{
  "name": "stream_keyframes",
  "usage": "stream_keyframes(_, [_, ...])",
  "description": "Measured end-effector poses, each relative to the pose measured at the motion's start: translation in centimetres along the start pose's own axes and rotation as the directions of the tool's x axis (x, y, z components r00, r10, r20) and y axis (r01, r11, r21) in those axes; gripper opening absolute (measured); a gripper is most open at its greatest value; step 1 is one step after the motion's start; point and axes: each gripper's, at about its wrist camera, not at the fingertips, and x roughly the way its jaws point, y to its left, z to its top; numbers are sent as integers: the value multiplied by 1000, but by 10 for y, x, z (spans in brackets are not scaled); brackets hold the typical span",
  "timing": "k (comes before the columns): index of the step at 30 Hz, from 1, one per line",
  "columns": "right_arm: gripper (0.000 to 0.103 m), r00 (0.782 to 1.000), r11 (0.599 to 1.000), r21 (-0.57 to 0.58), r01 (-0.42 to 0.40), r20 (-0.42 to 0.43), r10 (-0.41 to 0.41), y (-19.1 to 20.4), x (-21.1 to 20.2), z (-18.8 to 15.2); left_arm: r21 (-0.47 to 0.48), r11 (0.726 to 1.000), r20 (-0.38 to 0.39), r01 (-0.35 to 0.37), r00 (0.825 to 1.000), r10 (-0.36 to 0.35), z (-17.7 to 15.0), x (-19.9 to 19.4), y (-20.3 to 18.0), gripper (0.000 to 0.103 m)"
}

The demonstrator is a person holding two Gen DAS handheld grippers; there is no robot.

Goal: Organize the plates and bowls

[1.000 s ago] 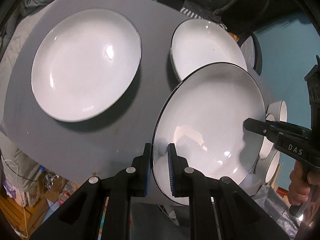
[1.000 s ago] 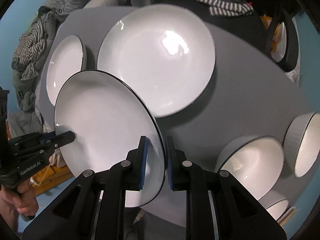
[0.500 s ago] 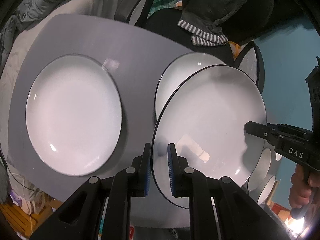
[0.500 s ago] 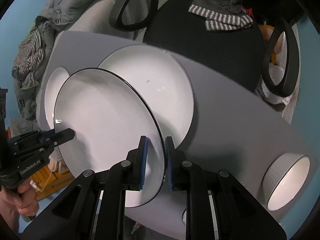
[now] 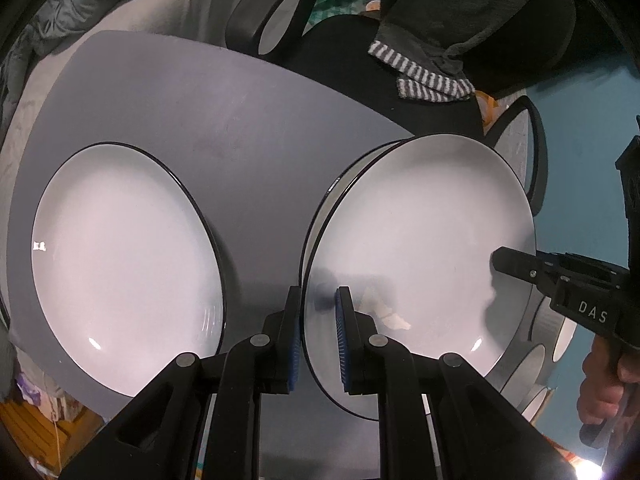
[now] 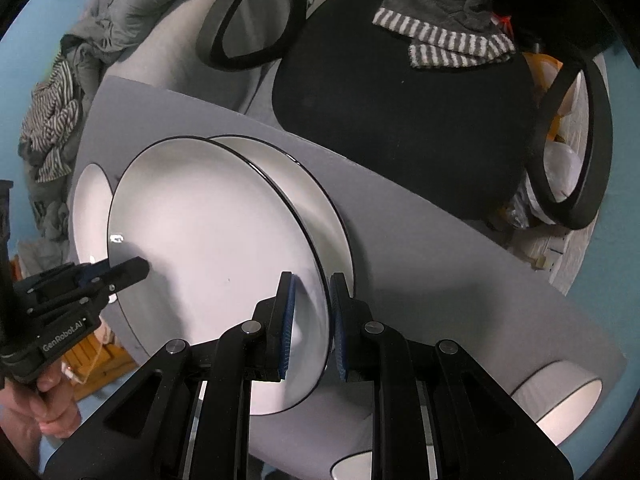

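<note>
Both grippers hold one white plate with a black rim (image 5: 420,240) (image 6: 208,232) by opposite edges, slightly above the grey table (image 5: 192,112). My left gripper (image 5: 319,296) is shut on its near-left rim, and it shows in the right wrist view at the plate's left edge (image 6: 140,269). My right gripper (image 6: 313,286) is shut on the right rim, seen in the left wrist view (image 5: 499,259). Under the held plate lies a second plate (image 6: 320,196), mostly covered. A third plate (image 5: 120,264) lies flat to the left. White bowls (image 6: 568,408) stand at the right.
A black chair (image 6: 400,100) with a striped grey cloth (image 6: 444,44) stands just beyond the table's far edge. Crumpled clothes (image 6: 52,128) lie at the left. A person's hand (image 5: 612,380) holds the right gripper's handle. More bowls (image 5: 560,332) crowd the table's right end.
Both grippers have carried the plate across the table toward its far edge, over the second plate, which it now almost covers. The bowls have slid toward the frame's edge.
</note>
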Motion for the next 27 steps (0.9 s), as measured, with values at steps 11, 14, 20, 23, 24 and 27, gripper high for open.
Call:
stream_keyframes(11, [18,999,1000,-13,-2,-34,2,-1,10,7,-25,998,-13,-54,998,54,7,9,-6,15])
stream_keyframes(14, [18,999,1000,4,-3,-45,3,-1,13,8,-42,997,-30,-60,998,59,8,15,-5,16])
stream_keyframes(20, [18,998,998,62,-19,-54,23,-7,14,12,-60,997,-31,-46,999,44,11,15,-3,16])
stream_keyframes(23, [18,997,997,83,1,-79,5,-5,14,14,-58,997,-25,-44,999,43,10,12,-3,16])
stream_keyframes(24, [18,996,997,81,14,-86,-7,-4,14,14,-55,997,-19,-47,999,46,10,10,-2,17])
stream_keyframes(27, [18,994,996,67,55,-102,-48,1,13,15,-48,998,1,-51,999,51,9,5,-6,22])
